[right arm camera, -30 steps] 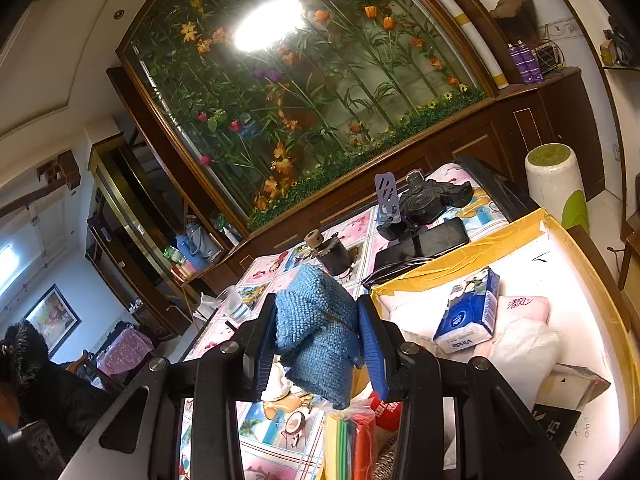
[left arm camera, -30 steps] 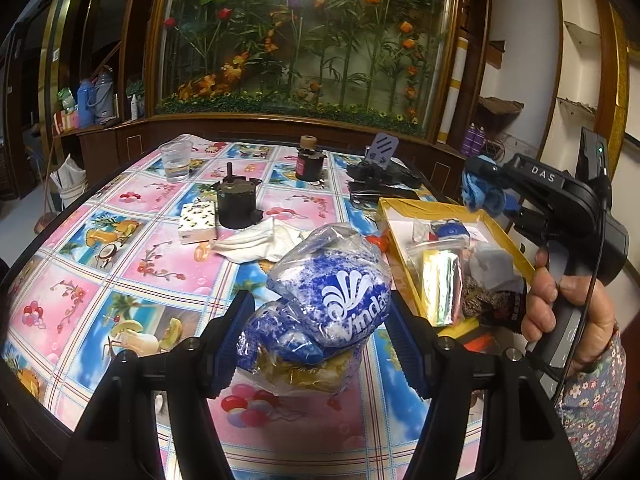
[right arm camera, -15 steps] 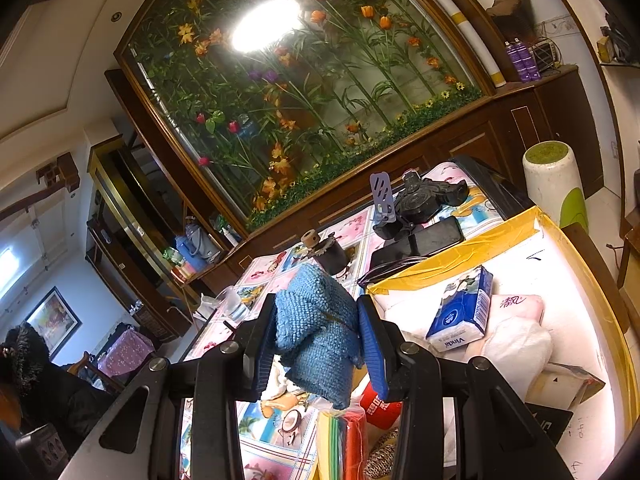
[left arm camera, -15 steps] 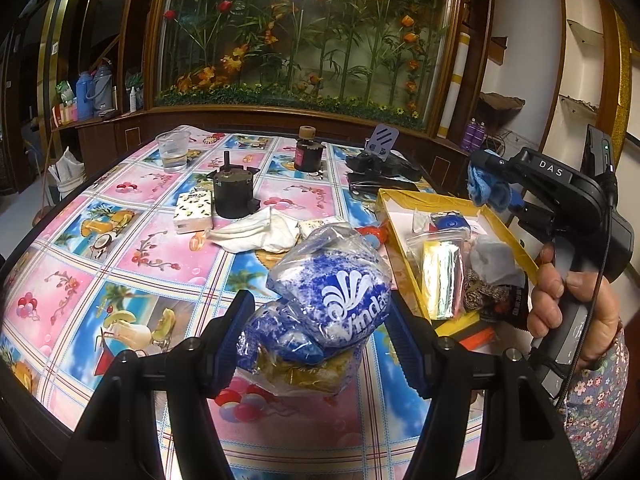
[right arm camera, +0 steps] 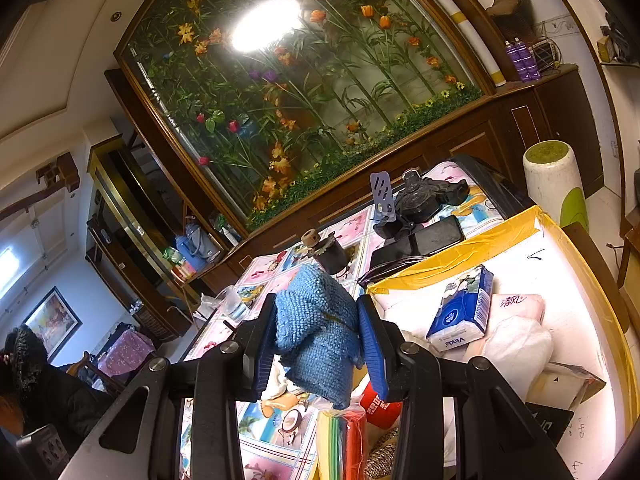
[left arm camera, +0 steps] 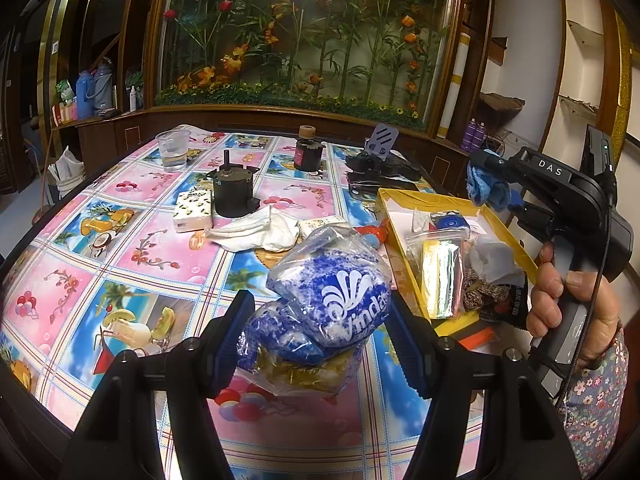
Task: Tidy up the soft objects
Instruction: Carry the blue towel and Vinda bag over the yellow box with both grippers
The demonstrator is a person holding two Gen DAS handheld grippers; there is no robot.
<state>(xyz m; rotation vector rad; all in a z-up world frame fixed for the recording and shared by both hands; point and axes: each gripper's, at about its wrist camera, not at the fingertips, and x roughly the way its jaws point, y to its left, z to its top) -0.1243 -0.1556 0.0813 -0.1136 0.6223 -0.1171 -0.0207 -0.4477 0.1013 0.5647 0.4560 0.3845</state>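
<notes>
My left gripper [left arm camera: 320,328] is shut on a crinkly blue-and-white plastic tissue bag [left arm camera: 328,304], held just above the fruit-print tablecloth. At the right of the left wrist view, a hand holds my right gripper [left arm camera: 486,180] over the yellow-rimmed box [left arm camera: 424,200]. That right gripper [right arm camera: 318,332] is shut on a folded blue knitted cloth [right arm camera: 316,328], which hangs above the near corner of the box [right arm camera: 452,256]. Inside the box lie a blue tissue pack [right arm camera: 464,312], white soft bundles [right arm camera: 516,344] and a clear bag of coloured cloths [left arm camera: 440,280].
On the table lie a white cloth [left arm camera: 256,232], a small tissue pack [left arm camera: 192,212], a black motor [left arm camera: 234,192], a plastic cup [left arm camera: 173,150], a dark jar [left arm camera: 307,154] and black devices [left arm camera: 380,168]. A wooden cabinet with a flower panel stands behind. A person sits far left [right arm camera: 28,376].
Both grippers keep their grip on the bag and the blue cloth. The views shifted only slightly; nothing was picked up or let go.
</notes>
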